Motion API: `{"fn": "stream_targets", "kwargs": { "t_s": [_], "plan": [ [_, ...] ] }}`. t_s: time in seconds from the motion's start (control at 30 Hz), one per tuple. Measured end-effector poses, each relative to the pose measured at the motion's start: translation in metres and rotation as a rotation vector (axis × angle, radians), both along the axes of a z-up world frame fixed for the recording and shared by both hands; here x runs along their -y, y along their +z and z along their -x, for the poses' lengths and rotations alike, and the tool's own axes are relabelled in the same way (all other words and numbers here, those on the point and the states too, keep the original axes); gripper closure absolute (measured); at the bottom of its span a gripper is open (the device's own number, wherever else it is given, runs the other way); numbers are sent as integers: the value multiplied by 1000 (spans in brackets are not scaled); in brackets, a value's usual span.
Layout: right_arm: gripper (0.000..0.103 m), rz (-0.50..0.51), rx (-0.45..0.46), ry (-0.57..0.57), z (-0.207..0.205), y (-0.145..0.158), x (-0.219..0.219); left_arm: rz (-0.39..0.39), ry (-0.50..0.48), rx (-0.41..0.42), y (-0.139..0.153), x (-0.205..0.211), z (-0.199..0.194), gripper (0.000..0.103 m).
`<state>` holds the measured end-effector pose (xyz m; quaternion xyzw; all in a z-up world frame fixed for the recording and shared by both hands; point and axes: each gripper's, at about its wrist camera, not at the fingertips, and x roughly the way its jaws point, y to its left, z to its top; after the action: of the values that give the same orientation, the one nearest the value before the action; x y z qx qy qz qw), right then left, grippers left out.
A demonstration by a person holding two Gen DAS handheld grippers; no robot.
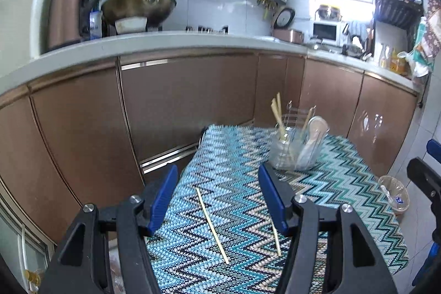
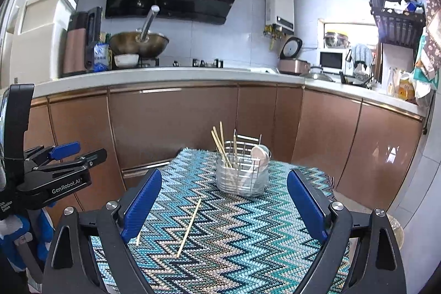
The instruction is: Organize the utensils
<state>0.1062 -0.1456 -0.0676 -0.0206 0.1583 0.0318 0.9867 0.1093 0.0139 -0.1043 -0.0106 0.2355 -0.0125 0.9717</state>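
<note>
Two loose wooden chopsticks lie on the zigzag tablecloth [image 1: 234, 156]. One chopstick [image 1: 212, 225] shows in the gap of my left gripper [image 1: 218, 167], down on the cloth below the open fingers. The second chopstick [image 1: 275, 236] is half hidden behind the right finger. A clear utensil holder [image 1: 295, 150] with chopsticks and white spoons stands at the far end of the table. In the right wrist view my right gripper [image 2: 224, 172] is wide open and empty, above the cloth. A chopstick [image 2: 190, 225] lies ahead of it, and the holder [image 2: 242, 175] stands beyond.
The small table ends short of brown kitchen cabinets [image 2: 171, 123] under a white counter. A clear plastic tub [image 1: 394, 194] sits on the floor to the table's right. My left gripper [image 2: 88, 150] shows at the left edge of the right wrist view.
</note>
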Motion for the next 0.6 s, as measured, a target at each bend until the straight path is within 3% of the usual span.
{"fn": "stream_targets", "kwargs": {
  "t_s": [0.2, 0.33, 0.43, 0.6],
  "plan": [
    [12, -7, -93, 31, -42, -22, -1, 44, -6, -157, -33, -15, -45, 44],
    [15, -43, -218, 89, -83, -46, -2, 153, -49, -328, -62, -36, -83, 44],
    [29, -95, -335, 153, -118, -66, -3, 235, -77, -449, -87, -50, -110, 44],
    [55, -124, -505, 244, -172, -104, -14, 276, -104, -585, -119, -57, -148, 45]
  ]
}}
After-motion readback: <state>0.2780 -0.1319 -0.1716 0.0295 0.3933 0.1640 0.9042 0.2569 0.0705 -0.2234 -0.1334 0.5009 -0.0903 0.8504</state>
